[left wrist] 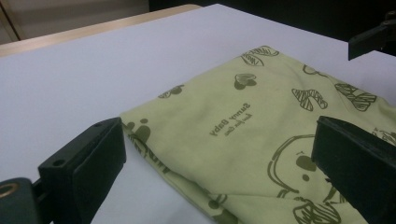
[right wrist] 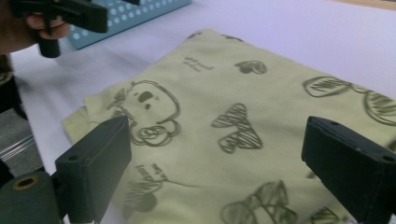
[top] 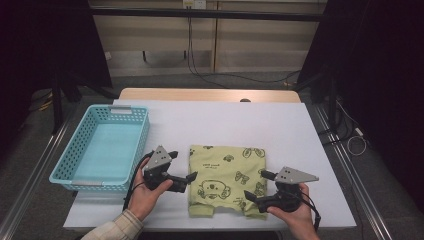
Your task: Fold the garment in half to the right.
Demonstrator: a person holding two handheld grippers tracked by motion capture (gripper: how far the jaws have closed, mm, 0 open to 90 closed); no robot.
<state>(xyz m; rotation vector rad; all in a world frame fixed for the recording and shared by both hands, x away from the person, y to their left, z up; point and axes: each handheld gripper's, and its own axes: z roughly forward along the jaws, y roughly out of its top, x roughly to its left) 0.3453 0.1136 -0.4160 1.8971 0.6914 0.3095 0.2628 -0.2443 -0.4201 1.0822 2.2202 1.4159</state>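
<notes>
High view first, from my side of the table: my two forearms come in at the bottom, each hand with one gripper. My right gripper (top: 248,195) is nearest to me, over the lower right corner of the folded yellow-green cloth (top: 227,177). My left gripper (top: 191,176) is a little farther, at the left edge of the cloth, and its tips point to the right, toward the cloth.

Both tools are spread wide. In the right gripper view my two black jaws stand far apart at the bottom corners, and the cloth (right wrist: 224,126) lies flat on the table between and beyond them; the pads do not press it, and nothing is pinched. In the left gripper view the jaws are also wide apart: the left jaw is over the bare white table (left wrist: 93,79), the right jaw is over the cloth (left wrist: 243,121), and its folded edge passes between them. I hold nothing with this one either.

The cloth is folded to a near square, with dark green drawings of bears, hearts and butterflies and some small print. It lies on the white table (top: 210,120), in the near half, about in the middle.

Farther to the left, the light blue basket (top: 75,172) stands beside the cloth, well apart from it, close to my left hand (top: 147,192).
</notes>
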